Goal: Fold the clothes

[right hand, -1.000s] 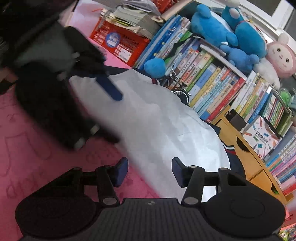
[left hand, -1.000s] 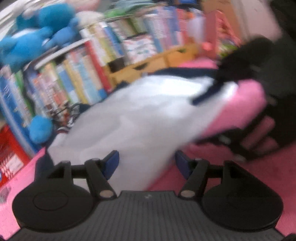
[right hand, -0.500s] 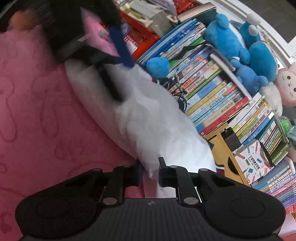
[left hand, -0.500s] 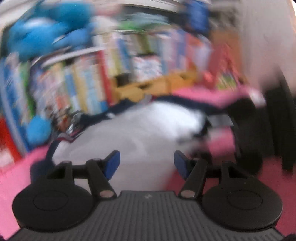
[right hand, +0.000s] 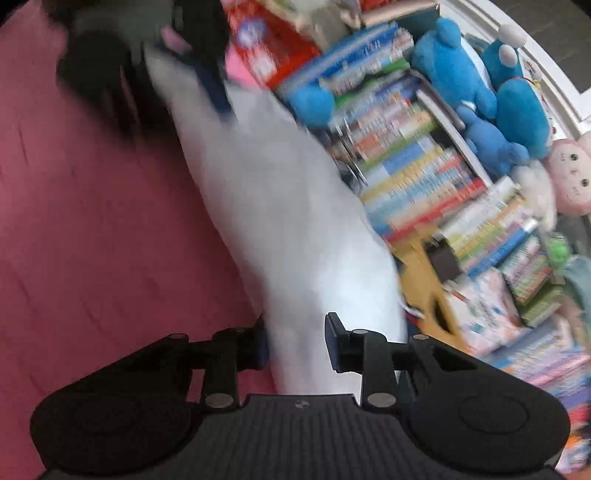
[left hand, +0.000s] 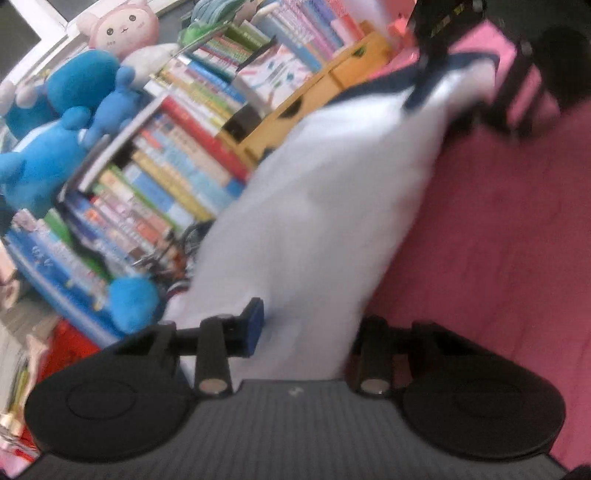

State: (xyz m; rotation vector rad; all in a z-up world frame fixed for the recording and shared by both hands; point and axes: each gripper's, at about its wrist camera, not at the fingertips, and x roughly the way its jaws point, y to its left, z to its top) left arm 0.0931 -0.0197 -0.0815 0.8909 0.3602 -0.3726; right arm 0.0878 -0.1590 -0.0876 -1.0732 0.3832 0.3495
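Note:
A white garment with dark blue trim (left hand: 314,206) hangs stretched between my two grippers above a pink mat (left hand: 498,240). In the left wrist view my left gripper (left hand: 306,328) has the cloth's near end between its jaws, which stand fairly wide. The right jaw is hidden behind the cloth. In the right wrist view the garment (right hand: 280,206) runs from my right gripper (right hand: 295,343) up to the other gripper at the top left. The right jaws stand apart with bunched cloth between them. Both views are blurred.
A low shelf of colourful books (left hand: 177,155) with blue plush toys (left hand: 48,162) and a pink plush (left hand: 122,29) on top lines one side. A yellow wooden unit (left hand: 325,85) and a red crate (right hand: 273,44) stand beside it.
The right jaws, tightly pinched on the cloth half a second ago, now stand wider. Both grippers have lifted and swung, and the garment now hangs stretched between them.

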